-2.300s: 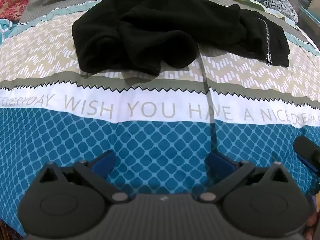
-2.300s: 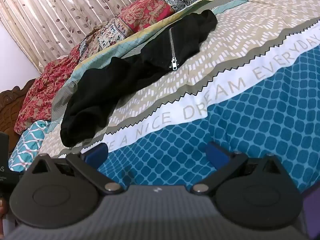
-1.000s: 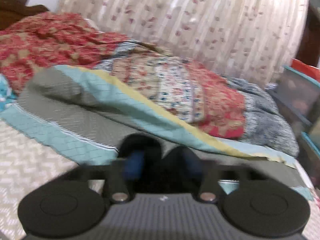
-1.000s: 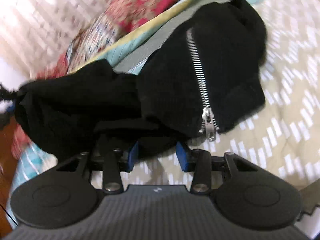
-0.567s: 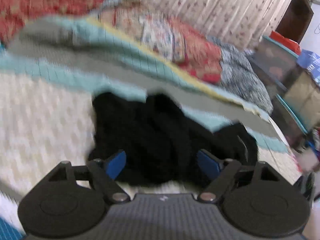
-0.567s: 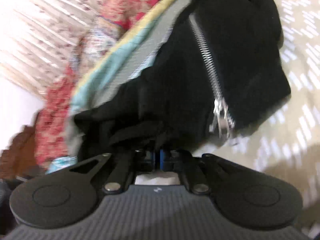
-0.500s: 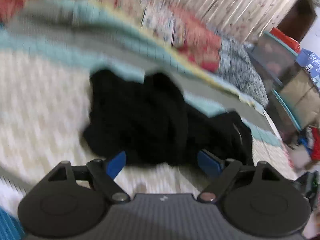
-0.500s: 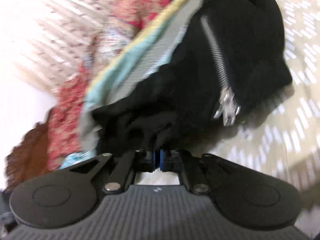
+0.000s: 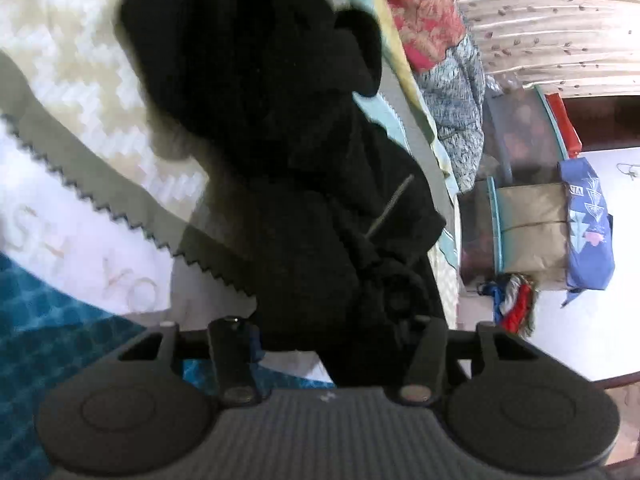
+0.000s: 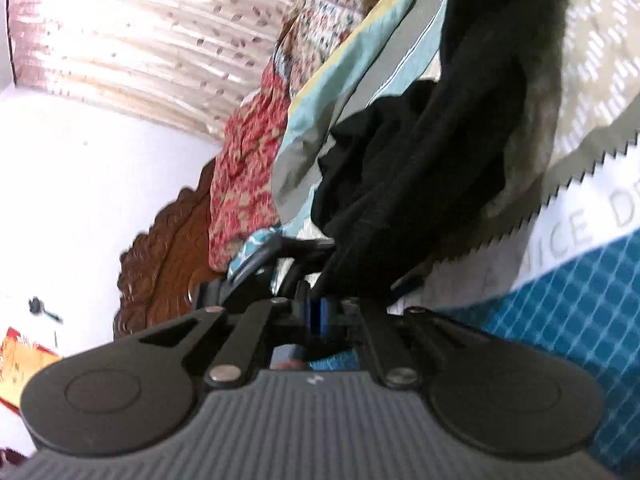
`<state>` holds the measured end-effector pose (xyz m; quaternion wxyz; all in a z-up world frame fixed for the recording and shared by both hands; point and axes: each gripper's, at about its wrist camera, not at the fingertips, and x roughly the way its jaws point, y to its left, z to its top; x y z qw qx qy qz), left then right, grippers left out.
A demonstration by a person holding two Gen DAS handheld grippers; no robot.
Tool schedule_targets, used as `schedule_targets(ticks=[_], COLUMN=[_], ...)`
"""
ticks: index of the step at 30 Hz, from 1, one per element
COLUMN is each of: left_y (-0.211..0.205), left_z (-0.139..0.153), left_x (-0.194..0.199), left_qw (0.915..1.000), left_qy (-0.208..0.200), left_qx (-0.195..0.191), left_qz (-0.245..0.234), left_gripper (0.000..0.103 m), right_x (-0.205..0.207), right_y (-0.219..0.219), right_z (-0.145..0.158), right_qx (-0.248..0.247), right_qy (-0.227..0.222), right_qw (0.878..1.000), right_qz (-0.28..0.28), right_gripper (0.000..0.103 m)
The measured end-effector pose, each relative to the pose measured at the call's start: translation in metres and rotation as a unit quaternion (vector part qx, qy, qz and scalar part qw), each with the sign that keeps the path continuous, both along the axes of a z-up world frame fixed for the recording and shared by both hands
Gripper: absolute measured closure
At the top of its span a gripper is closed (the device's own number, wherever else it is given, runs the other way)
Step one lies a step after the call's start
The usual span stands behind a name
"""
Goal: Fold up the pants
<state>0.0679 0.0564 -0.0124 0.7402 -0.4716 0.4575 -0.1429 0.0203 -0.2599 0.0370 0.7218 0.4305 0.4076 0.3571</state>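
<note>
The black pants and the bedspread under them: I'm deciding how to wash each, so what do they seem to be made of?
The black pants look like a soft, matte knit or fleece: fuzzy edges, no sheen, thick rounded folds; a metal zipper shows. The bedspread looks like smooth printed woven cloth, possibly cotton: flat, crisp printed patterns and lettering. Fibre content can't be confirmed from looks.

We see patterned curtain (image 10: 132,40) backlit, white wall (image 10: 80,184), carved wooden headboard (image 10: 168,256), bed (image 9: 80,216) under printed bedspread, stacked boxes (image 9: 528,232) bedside.
</note>
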Motion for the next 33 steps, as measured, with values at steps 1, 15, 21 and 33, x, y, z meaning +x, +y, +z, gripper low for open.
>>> schedule_targets(ticks=[1,15,21,33], left_y=[0.003,0.126,0.125,0.148], left_z=[0.011,0.055,0.045,0.027], left_x=[-0.006,-0.191,-0.191,-0.207], left_qw=[0.9996,0.9778,0.9799,0.9831], left_qy=[-0.016,-0.047,-0.026,-0.003], left_qx=[0.024,0.146,0.16,0.084], left_qz=[0.005,0.143,0.117,0.163], left_gripper=[0.055,0.058,0.054,0.006], right_x=[-0.002,0.016,0.062,0.103], right_y=[0.003,-0.009,0.029,0.14], right_z=[0.0,0.052,0.081,-0.007], right_qx=[0.002,-0.163,-0.334,-0.525], right_qy=[0.0,-0.139,-0.288,-0.375], right_qw=[1.0,0.976,0.894,0.713], right_qz=[0.003,0.048,0.078,0.276], right_gripper=[0.095,0.08,0.049,0.063])
